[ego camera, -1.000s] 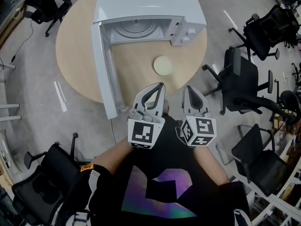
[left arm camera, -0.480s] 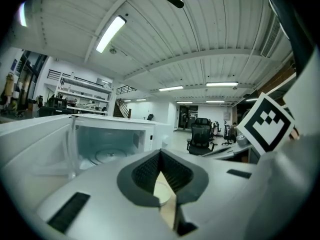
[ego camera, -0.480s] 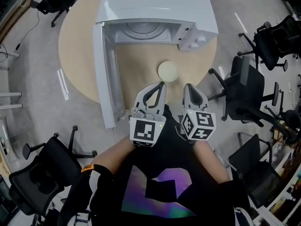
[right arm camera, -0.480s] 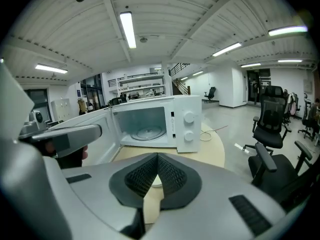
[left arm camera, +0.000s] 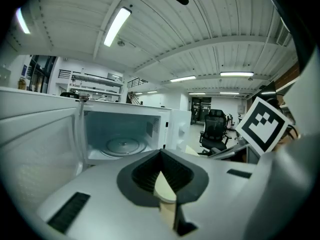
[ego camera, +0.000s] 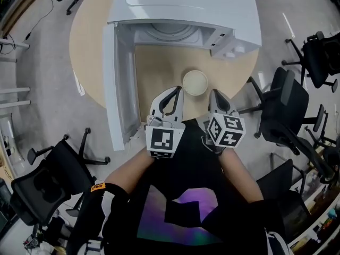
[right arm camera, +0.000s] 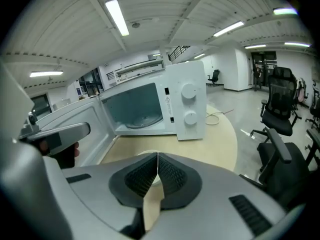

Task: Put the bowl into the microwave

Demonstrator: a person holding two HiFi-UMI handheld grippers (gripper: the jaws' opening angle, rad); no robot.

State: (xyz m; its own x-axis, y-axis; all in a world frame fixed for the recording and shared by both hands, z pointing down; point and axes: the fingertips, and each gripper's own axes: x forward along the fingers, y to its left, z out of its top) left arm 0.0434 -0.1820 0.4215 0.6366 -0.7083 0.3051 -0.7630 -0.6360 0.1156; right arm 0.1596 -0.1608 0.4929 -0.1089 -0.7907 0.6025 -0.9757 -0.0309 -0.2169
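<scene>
A shallow cream bowl [ego camera: 195, 82] rests on the round wooden table [ego camera: 91, 41], in front of the white microwave [ego camera: 186, 7]. The microwave door [ego camera: 114, 84] swings out to the left, and the glass turntable [left arm camera: 121, 145] lies bare inside the cavity. My left gripper [ego camera: 178, 90] is shut and empty, with its tip just left of the bowl's near edge. My right gripper [ego camera: 214, 93] is also shut and empty, just right of the bowl. Both hover at the table's near rim. In each gripper view the bowl [left arm camera: 165, 189] [right arm camera: 153, 190] shows only as a cream sliver below the closed jaws.
The open door stands close by the left gripper's left side. The control panel with two knobs [right arm camera: 189, 105] is on the microwave's right. Black office chairs [ego camera: 289, 108] [ego camera: 45, 187] ring the table on the grey floor. A cable [right arm camera: 220, 114] lies on the table's right part.
The table, microwave and bowl have come closer to me. Both shut grippers now flank the bowl's near edge instead of sitting short of it.
</scene>
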